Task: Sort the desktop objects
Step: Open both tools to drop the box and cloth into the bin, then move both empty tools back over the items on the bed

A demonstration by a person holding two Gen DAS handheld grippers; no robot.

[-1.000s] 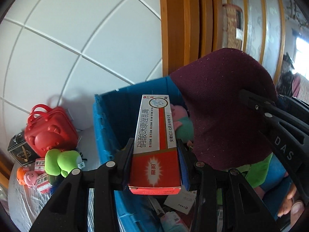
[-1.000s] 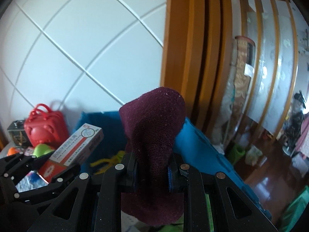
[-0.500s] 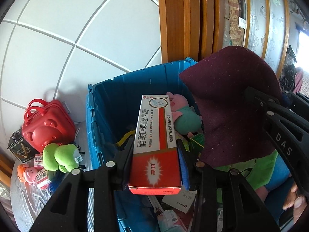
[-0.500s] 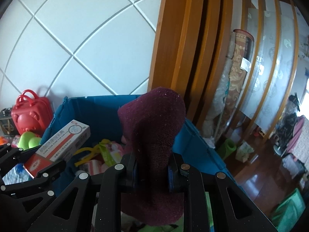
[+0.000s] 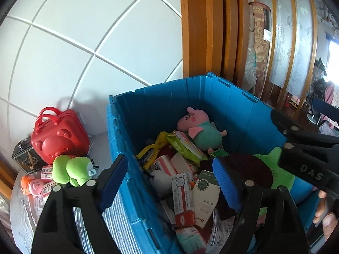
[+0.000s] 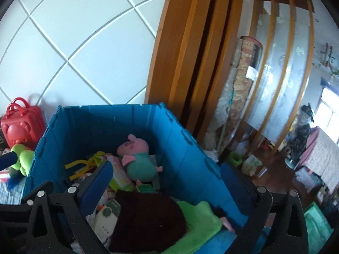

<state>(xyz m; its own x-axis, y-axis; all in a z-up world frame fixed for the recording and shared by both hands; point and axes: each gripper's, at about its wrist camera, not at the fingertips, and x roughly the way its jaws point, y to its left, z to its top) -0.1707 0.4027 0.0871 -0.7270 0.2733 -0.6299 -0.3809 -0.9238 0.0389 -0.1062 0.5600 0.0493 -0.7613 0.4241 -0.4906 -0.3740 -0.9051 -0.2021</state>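
Hovering over the blue crate (image 5: 239,105), tilted downward: left gripper (image 5: 171,180) and right gripper (image 6: 167,182), both opening, nothing between the pads. Lying inside the crate — red-and-white box (image 5: 182,196) among cartons, maroon cloth (image 6: 148,216) on green fabric. Outside, beside its left wall — red case (image 5: 57,135).

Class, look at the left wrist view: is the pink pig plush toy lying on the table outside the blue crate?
No, the pink pig plush toy lies inside the blue crate, on top of the boxes and packets piled there.
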